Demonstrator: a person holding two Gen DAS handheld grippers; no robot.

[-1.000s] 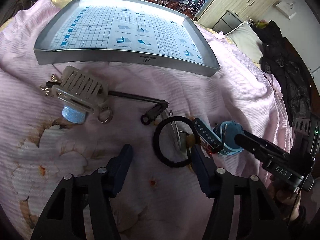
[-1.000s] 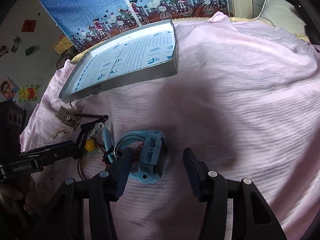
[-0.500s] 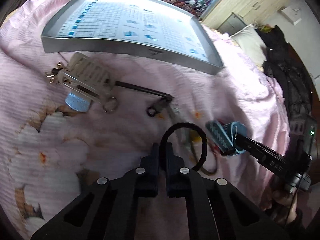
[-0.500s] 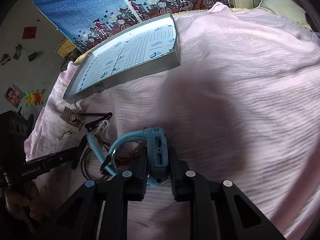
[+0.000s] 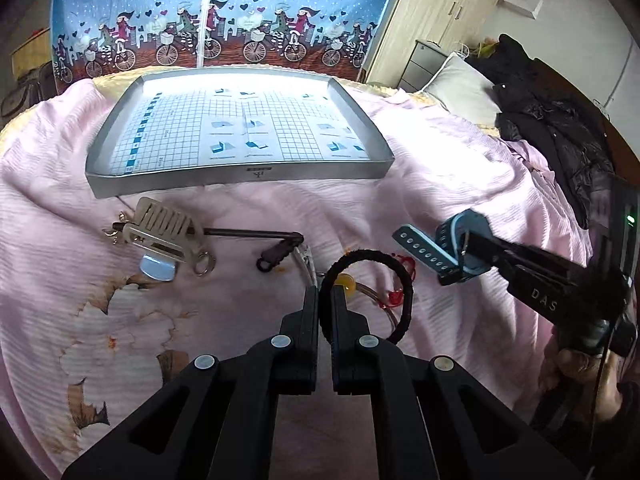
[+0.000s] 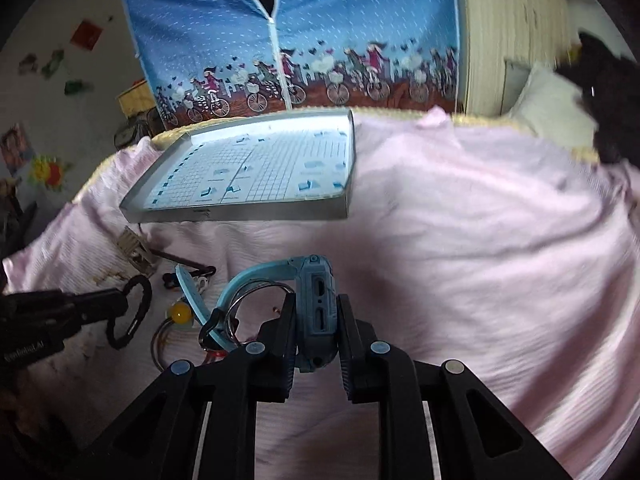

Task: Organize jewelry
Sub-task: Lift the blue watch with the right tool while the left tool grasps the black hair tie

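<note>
Since half a second ago both pieces have come up off the pink ribbed bedspread (image 5: 460,184) and both cameras have tilted toward the shallow grey metal tray with the blue-gridded paper liner (image 5: 240,174), which stands on the bedspread beyond the jewelry pile and holds nothing visible. Item one: black fuzzy ring-shaped hair tie (image 5: 402,280), pinched at its near-left arc by the left gripper (image 5: 326,300), jaws drawn almost together with only the band's thickness between them; the rest of the loop stands free to the right, above the heap. Item two: light-blue plastic child's wristwatch with perforated strap (image 6: 316,304), clamped across its case by the right gripper (image 6: 316,320), jaws narrowed to the width of the case, strap curling off to the left and hanging clear (a thin metal ring shows inside the strap's curve; whether it is caught up cannot be told). Left lying on the bedspread: cream slatted hair clip (image 5: 164,228) on a dark thin stick (image 5: 248,234), small silver split ring (image 5: 204,265), amber round bead (image 5: 346,283) on a thin hoop, and a red thread piece (image 5: 396,296). Judgement: each piece is gripped by its firmest part for carrying to the tray.
</note>
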